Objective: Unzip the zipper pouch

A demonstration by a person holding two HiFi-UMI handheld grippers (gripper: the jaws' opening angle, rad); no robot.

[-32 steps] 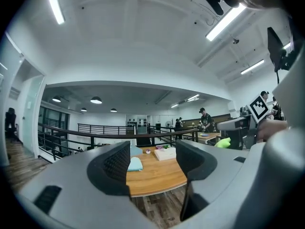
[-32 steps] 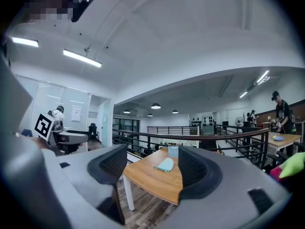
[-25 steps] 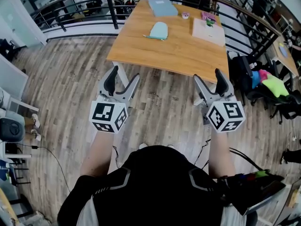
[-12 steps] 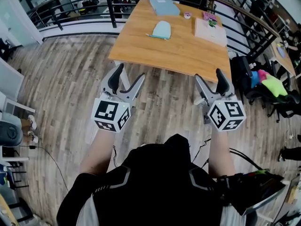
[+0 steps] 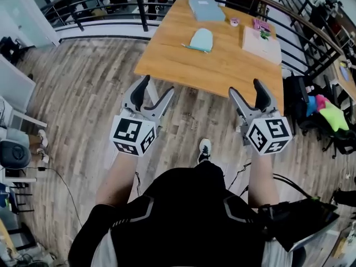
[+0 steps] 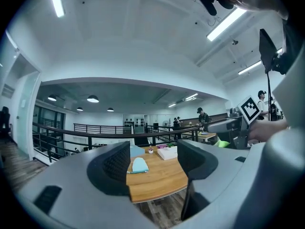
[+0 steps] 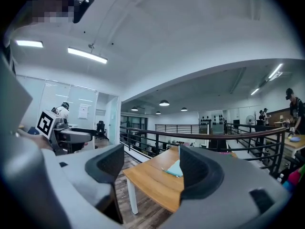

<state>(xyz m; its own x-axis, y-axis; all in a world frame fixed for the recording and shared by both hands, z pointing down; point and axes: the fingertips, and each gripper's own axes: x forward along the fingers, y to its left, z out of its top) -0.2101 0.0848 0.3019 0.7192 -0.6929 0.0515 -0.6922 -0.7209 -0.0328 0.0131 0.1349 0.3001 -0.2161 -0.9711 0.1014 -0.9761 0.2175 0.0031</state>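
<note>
Well short of the pouch, and a slide across the wood is the worry

Mostly the danger lies in the approach. The person stands on the wooden floor, with the near edge of the counter just ahead of the left tongs and the right tongs. The pouch lies well beyond that edge, so a low or hurried reach could knock a jaw against the counter's rim. The pouch looks soft and light, and nothing pins it down. As I judge it, a pull on the zip tab with one pair alone would drag the whole pouch across the wood rather than open it, so the other pair has to hold the cloth firmly first. The tab is too small to make out from here. Which end to go for cannot be told, and a pinch in the wrong spot would catch fabric only. A white box and a blue folder share the counter but sit apart from the pouch.

Both tongs are spread wide with nothing between their jaws, held side by side above the floor. The light blue pouch lies flat on the far half of the counter, ahead of the two and roughly midway between their lines. The left gripper view shows it in the gap, close to the left jaw, while the right gripper view shows it partly hidden behind the right jaw
</note>
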